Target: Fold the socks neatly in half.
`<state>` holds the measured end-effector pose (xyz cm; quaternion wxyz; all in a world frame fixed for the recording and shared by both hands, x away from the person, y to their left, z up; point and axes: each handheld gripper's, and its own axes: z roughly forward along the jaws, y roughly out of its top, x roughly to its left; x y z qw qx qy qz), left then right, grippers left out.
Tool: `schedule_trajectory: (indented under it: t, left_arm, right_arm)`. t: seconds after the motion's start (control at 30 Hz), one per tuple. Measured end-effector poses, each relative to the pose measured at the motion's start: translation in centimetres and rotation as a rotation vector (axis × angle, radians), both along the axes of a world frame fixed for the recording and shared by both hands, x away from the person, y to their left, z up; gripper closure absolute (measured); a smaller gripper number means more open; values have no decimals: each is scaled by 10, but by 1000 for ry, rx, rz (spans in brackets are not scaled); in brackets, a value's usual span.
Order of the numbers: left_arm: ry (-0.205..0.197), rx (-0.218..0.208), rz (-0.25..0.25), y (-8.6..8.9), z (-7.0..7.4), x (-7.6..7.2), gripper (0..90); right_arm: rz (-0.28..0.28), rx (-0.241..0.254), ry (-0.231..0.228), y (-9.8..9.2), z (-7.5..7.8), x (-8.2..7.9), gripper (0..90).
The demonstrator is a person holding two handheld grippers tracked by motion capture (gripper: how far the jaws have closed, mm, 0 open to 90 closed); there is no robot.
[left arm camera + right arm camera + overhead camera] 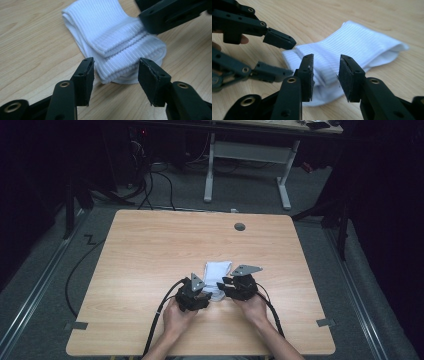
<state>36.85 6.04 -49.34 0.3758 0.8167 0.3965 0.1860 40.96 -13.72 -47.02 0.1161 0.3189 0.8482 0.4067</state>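
Observation:
A folded white ribbed sock lies on the wooden table, near its front middle. My left gripper is at the sock's near left end, and my right gripper is at its near right. In the left gripper view the left gripper stands open, with the cuff end of the sock between and just beyond its jaws. In the right gripper view the right gripper is open around the top cuff layer of the sock; the pads do not press on it. The left gripper also shows there at the left.
A round cable hole sits near the table's far edge. Tape markers lie at the front corners. Beyond the table stand a white desk frame and floor cables. Bare wood surrounds the sock.

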Motion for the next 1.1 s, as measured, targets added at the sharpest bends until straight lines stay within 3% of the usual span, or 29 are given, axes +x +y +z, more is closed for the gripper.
schedule_trajectory:
  t: [0.13, 0.23, 0.3, 0.4, 0.57, 0.77, 0.83, 0.9, 1.03, 1.1]
  left_arm:
    - [4, -31, 2, -5, -2, 1, 504]
    - [-2, -28, 1, -10, -3, 2, 539]
    - [-3, -20, -6, -12, -5, 3, 554]
    - [2, -16, -10, -13, -6, 3, 564]
    - [2, -14, 3, -14, -7, 5, 586]
    - [12, -4, 7, -18, -10, 5, 595]
    - [14, -3, 7, -18, -9, 5, 592]
    - [9, 0, 3, -16, -8, 4, 568]
    - [-13, -42, -1, -8, 1, -2, 482]
    - [-29, -64, 0, -3, 7, -3, 461]
  right_arm:
    - [5, -51, 18, 8, -8, 8, 645]
    - [2, -74, 54, 8, -16, 15, 763]
    - [-3, -83, 38, 8, -16, 16, 834]
    - [-13, -65, 25, 4, -12, 17, 850]
    - [10, -34, -17, 1, 5, 4, 850]
    - [51, -64, -59, 9, 19, -13, 848]
    - [54, -106, -72, 14, 15, -15, 845]
    - [52, -140, -44, 15, 4, -10, 834]
    - [33, -110, 5, 8, -9, 0, 768]
    - [31, -111, -8, 7, -7, 0, 715]
